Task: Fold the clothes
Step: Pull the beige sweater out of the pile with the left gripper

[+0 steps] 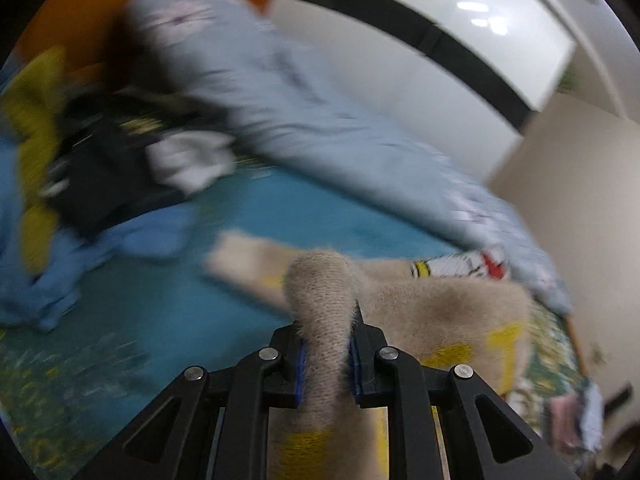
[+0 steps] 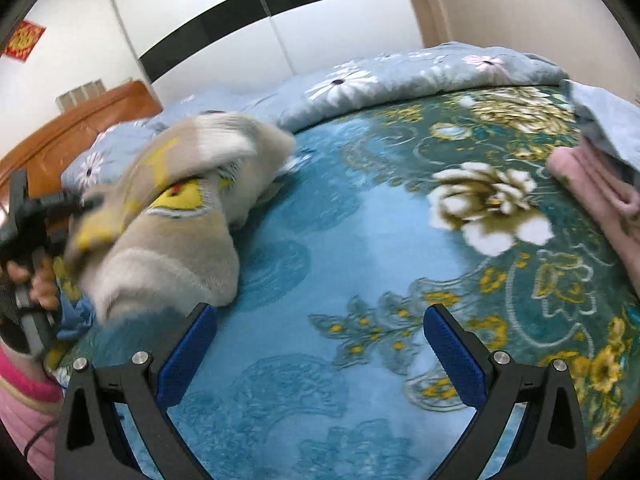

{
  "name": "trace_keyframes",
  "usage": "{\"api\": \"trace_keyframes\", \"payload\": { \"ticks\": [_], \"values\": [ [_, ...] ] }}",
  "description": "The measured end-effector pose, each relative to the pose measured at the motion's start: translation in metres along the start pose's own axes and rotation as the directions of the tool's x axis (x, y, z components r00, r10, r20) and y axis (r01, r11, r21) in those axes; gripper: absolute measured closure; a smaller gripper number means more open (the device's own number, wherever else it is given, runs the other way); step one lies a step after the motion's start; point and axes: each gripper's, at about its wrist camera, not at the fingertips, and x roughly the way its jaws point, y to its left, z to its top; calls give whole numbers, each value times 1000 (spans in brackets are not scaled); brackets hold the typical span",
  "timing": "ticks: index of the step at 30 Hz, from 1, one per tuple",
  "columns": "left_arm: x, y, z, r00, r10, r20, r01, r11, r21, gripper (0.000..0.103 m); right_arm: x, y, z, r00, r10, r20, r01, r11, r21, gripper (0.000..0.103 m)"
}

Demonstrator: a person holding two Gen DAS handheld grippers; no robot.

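**Left wrist view: beige sweater pinched, right claw spread wide**

Left wrist view shows a fuzzy beige sweater (image 1: 448, 304) with yellow patches and a white, red and yellow printed panel. A fold of its knit stands up as a rounded hump between the blue pads (image 1: 303, 372) of the left gripper (image 1: 326, 364), whose jaws are clamped tight on it. Beyond the hump, the garment trails away across the teal floral blanket (image 1: 168, 320), blurred by motion.

From the right wrist view, the same sweater (image 2: 176, 216) hangs bunched and lifted at the left of the frame, its lower edge just beside the left blue pad of the right gripper (image 2: 320, 340). That gripper's jaws stand wide apart with only blanket (image 2: 360, 240) between them, holding nothing. The left gripper (image 2: 36, 216) is visible at the far left edge, against the sweater's raised end.

A pale blue flowered quilt (image 2: 400, 76) lies bunched along the far side of the bed, and a pink folded cloth (image 2: 592, 192) sits at the right.
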Motion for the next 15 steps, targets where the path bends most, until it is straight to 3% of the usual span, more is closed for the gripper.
{"api": "trace_keyframes", "payload": {
  "ticks": [5,7,9,12,15],
  "values": [
    [-3,84,-36,979,184,-92,-194,975,-112,85,30,37,-9,992,93,-89,-98,994,-55,0],
    [-9,96,-45,977,183,-107,-195,974,-114,85,41,51,-14,981,146,-124,-155,986,-68,0],
    [-15,99,-53,979,169,-114,-180,979,-97,85,54,65,-19,959,227,-170,-238,970,-47,0],
    [-25,103,-64,981,149,-124,-158,985,-72,85,79,87,-28,901,356,-247,-364,931,12,0],
    [-33,96,-64,983,127,-129,-136,988,-66,85,103,115,-39,857,409,-313,-423,906,25,0]
  ]
}}
